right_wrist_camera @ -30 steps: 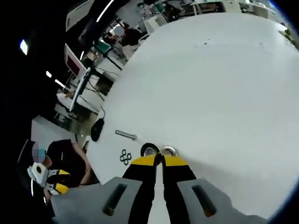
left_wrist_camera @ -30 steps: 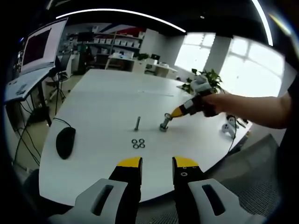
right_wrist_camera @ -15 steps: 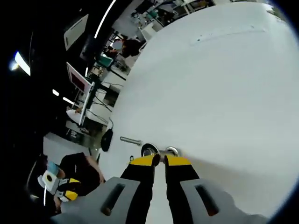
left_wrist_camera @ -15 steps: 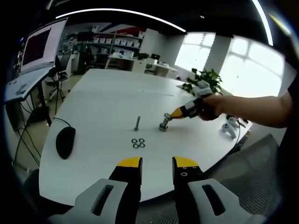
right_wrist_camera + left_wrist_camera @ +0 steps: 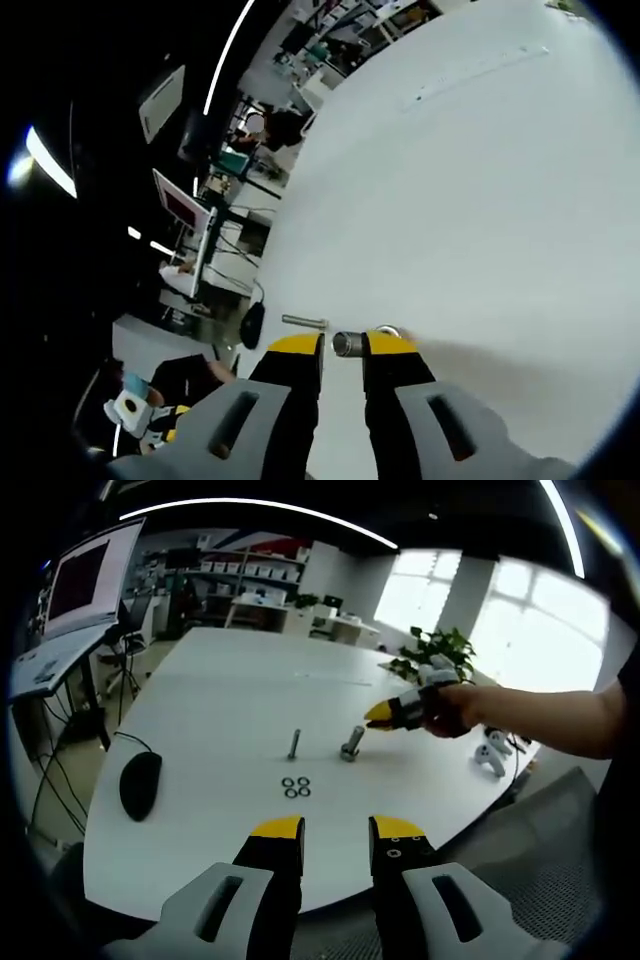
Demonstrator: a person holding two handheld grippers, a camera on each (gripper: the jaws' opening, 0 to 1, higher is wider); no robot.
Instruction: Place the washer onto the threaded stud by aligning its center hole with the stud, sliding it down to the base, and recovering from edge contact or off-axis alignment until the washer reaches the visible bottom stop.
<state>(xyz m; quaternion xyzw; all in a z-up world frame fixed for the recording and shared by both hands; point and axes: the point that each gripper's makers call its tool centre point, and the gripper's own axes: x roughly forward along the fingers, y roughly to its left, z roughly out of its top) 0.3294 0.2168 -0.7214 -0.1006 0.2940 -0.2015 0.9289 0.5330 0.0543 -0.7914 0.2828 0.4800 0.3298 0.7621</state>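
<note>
Yellow-tipped right tool (image 5: 383, 714): jaws spread, just beside the upright stud (image 5: 352, 743) top.
Left tool (image 5: 336, 830): jaws spread, near counter (image 5: 230, 690) edge.
Washers (image 5: 295, 787): between stud and left tool.
Room: office shelves behind.

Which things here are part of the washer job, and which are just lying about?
Job: threaded stud; spare washers; second stud; right gripper, jaws open.

Lying about: computer mouse; potted plant; white controller; monitor.

left gripper (image 5: 335, 832): grey body, black jaws, yellow tips | right gripper (image 5: 341, 346): same | sleeve (image 5: 628, 695): black
</note>
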